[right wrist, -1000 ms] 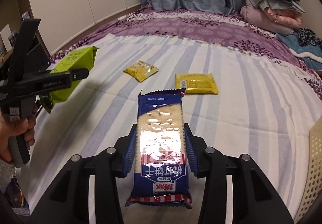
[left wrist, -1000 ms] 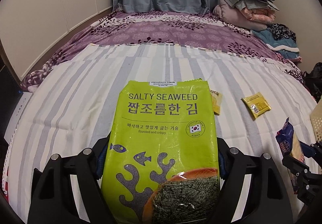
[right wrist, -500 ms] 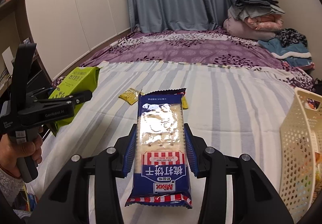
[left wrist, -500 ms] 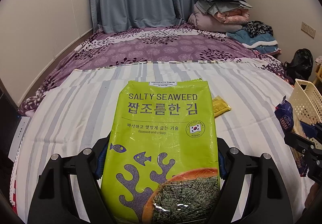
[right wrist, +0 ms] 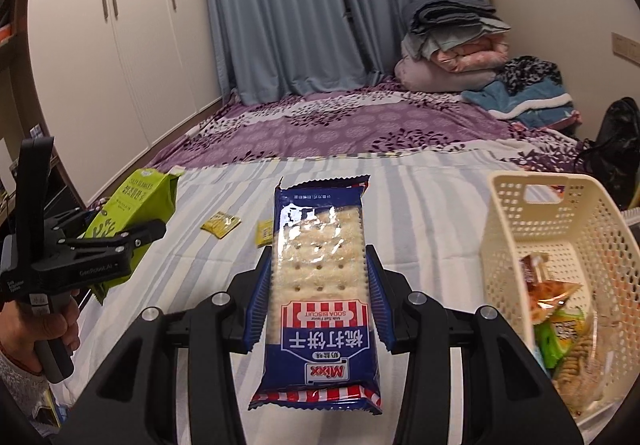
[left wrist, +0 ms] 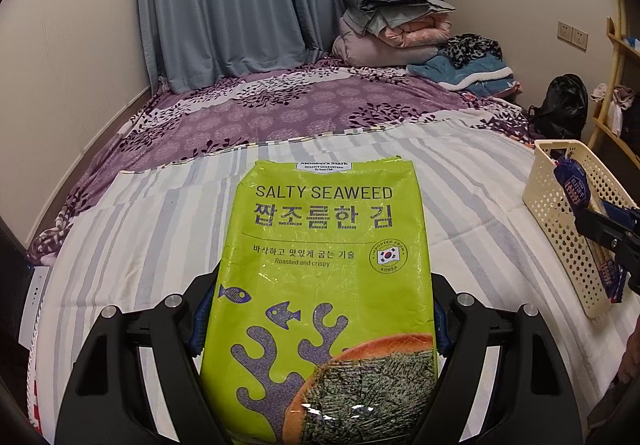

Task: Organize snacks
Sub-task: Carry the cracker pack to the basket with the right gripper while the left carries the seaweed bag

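The left tongs point(left wrist: 320, 321) are clenched on the seaweed bag point(left wrist: 324, 265), the right tongs point(right wrist: 318, 293) on the biscuit pack point(right wrist: 320, 277), both left of the basket point(right wrist: 516, 213). Either could catch its rim and slip.

Matte black hand-held gripper point(right wrist: 318, 309), blue pads point(right wrist: 256, 309), silver screws; grey sleeve cuff, seemingly knitted.

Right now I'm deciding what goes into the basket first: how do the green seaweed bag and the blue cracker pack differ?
The lime-green foil seaweed bag is wide and opaque; the blue plastic soda-cracker pack is narrow, with a clear window showing crackers. The left gripper holds the seaweed bag; the right gripper holds the cracker pack, nearer the cream perforated basket. Both are sealed and clamped at their sides.
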A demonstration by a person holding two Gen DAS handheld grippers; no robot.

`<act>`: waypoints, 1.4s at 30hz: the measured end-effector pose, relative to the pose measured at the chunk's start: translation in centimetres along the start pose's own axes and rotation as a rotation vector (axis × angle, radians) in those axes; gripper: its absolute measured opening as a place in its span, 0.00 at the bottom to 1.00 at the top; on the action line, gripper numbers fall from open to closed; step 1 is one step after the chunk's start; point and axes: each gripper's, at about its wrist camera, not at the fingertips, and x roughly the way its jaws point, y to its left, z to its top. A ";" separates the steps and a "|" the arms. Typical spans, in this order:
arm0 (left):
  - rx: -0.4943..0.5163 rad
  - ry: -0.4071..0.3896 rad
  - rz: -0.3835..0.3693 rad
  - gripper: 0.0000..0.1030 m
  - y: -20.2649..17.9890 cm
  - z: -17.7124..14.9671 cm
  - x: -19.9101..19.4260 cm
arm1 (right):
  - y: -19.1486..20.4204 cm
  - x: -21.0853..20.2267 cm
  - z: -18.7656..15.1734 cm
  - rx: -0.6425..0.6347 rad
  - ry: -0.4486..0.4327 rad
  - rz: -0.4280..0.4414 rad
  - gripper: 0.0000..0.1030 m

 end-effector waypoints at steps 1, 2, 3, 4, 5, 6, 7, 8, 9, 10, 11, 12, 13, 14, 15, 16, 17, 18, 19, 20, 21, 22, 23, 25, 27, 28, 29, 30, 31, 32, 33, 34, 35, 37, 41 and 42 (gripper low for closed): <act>0.004 -0.002 -0.004 0.78 -0.3 0.1 -0.1 | -0.4 -0.3 0.0 0.009 -0.005 -0.006 0.43; 0.009 -0.004 -0.009 0.78 -0.6 0.1 -0.3 | -1.0 -0.6 0.0 0.019 -0.011 -0.014 0.43; 0.014 -0.006 -0.012 0.78 -0.8 0.1 -0.4 | -1.3 -1.1 -0.2 0.029 -0.016 -0.022 0.43; 0.019 -0.008 -0.015 0.78 -1.0 0.2 -0.5 | -1.9 -1.4 -0.2 0.039 -0.022 -0.031 0.43; 0.026 -0.011 -0.019 0.78 -1.4 0.3 -0.7 | -2.3 -1.7 -0.3 0.046 -0.025 -0.039 0.43; 0.032 -0.014 -0.023 0.78 -1.6 0.3 -0.8 | -2.8 -2.0 -0.3 0.054 -0.029 -0.047 0.43; 0.037 -0.016 -0.026 0.78 -1.9 0.3 -1.0 | -3.3 -2.3 -0.4 0.062 -0.033 -0.056 0.43; 0.043 -0.019 -0.030 0.78 -2.2 0.4 -1.1 | -3.7 -2.6 -0.5 0.070 -0.037 -0.067 0.43; 0.047 -0.021 -0.034 0.78 -2.4 0.4 -1.3 | -4.2 -2.9 -0.6 0.078 -0.041 -0.078 0.43; 0.052 -0.023 -0.038 0.78 -2.6 0.4 -1.5 | -4.6 -3.3 -0.8 0.084 -0.044 -0.086 0.43; 0.059 -0.026 -0.042 0.78 -2.9 0.5 -1.6 | -5.2 -3.5 -0.9 0.094 -0.048 -0.096 0.43; 0.064 -0.027 -0.046 0.78 -3.2 0.6 -1.7 | -5.6 -3.9 -1.0 0.103 -0.051 -0.104 0.43; 0.067 -0.028 -0.050 0.78 -3.4 0.6 -1.8 | -6.1 -4.1 -1.1 0.111 -0.054 -0.113 0.43; 0.071 -0.030 -0.057 0.78 -3.7 0.7 -1.9 | -6.6 -4.4 -1.2 0.118 -0.058 -0.124 0.43; 0.075 -0.031 -0.060 0.78 -4.0 0.7 -1.9 | -7.0 -4.8 -1.4 0.124 -0.061 -0.135 0.43; 0.079 -0.033 -0.065 0.78 -4.2 0.8 -2.1 | -7.4 -5.0 -1.5 0.130 -0.063 -0.146 0.43; 0.082 -0.035 -0.071 0.78 -4.4 0.8 -2.1 | -7.9 -5.4 -1.6 0.138 -0.066 -0.159 0.43; 0.085 -0.037 -0.076 0.78 -4.6 0.9 -2.2 | -8.5 -5.7 -1.7 0.145 -0.068 -0.170 0.43; 0.088 -0.039 -0.083 0.78 -4.9 0.9 -2.3 | -9.1 -6.0 -1.9 0.154 -0.070 -0.183 0.43; 0.092 -0.040 -0.087 0.78 -5.1 0.9 -2.4 | -9.4 -6.4 -2.0 0.160 -0.072 -0.193 0.43; 0.097 -0.041 -0.092 0.78 -5.4 1.0 -2.5 | -9.9 -6.6 -2.1 0.168 -0.075 -0.206 0.43; 0.101 -0.041 -0.098 0.78 -5.7 1.0 -2.6 | -10.5 -6.9 -2.3 0.179 -0.077 -0.221 0.43; 0.106 -0.041 -0.106 0.78 -5.9 1.0 -2.6 | -10.9 -7.1 -2.4 0.187 -0.078 -0.231 0.43; 0.113 -0.041 -0.116 0.78 -6.3 1.2 -2.7 | -12.1 -7.3 -2.6 0.209 -0.079 -0.252 0.43; 0.118 -0.042 -0.128 0.78 -6.7 1.3 -2.8 | -13.1 -7.5 -2.9 0.232 -0.077 -0.265 0.43; 0.121 -0.044 -0.132 0.78 -6.8 1.3 -2.8 | -13.6 -7.5 -3.0 0.243 -0.075 -0.272 0.43; 0.125 -0.046 -0.136 0.78 -7.1 1.3 -2.9 | -14.3 -7.5 -3.2 0.254 -0.071 -0.281 0.43; 0.128 -0.047 -0.138 0.78 -7.3 1.4 -3.0 | -14.9 -7.3 -3.2 0.262 -0.066 -0.288 0.43; 0.131 -0.047 -0.141 0.78 -7.4 1.4 -3.0 | -15.5 -7.1 -3.4 0.271 -0.060 -0.299 0.43; 0.134 -0.047 -0.146 0.78 -7.7 1.4 -3.1 | -15.9 -7.0 -3.6 0.278 -0.055 -0.307 0.43; 0.137 -0.046 -0.148 0.78 -7.7 1.4 -3.0 | -16.3 -6.9 -3.7 0.284 -0.051 -0.312 0.43; 0.139 -0.045 -0.152 0.78 -7.8 1.4 -3.0 | -16.7 -6.6 -3.9 0.290 -0.043 -0.321 0.43; 0.140 -0.043 -0.154 0.78 -7.9 1.4 -3.0 | -17.1 -6.5 -4.0 0.294 -0.038 -0.328 0.44; 0.140 -0.039 -0.161 0.78 -8.1 1.5 -2.9 | -17.8 -6.3 -4.4 0.316 -0.031 -0.338 0.50; 0.154 -0.038 -0.171 0.78 -8.6 1.8 -2.9 | -17.9 -6.9 -4.6 0.326 -0.053 -0.351 0.65; 0.157 -0.037 -0.176 0.78 -8.8 1.8 -2.9 | -17.9 -7.1 -4.6 0.326 -0.058 -0.353 0.66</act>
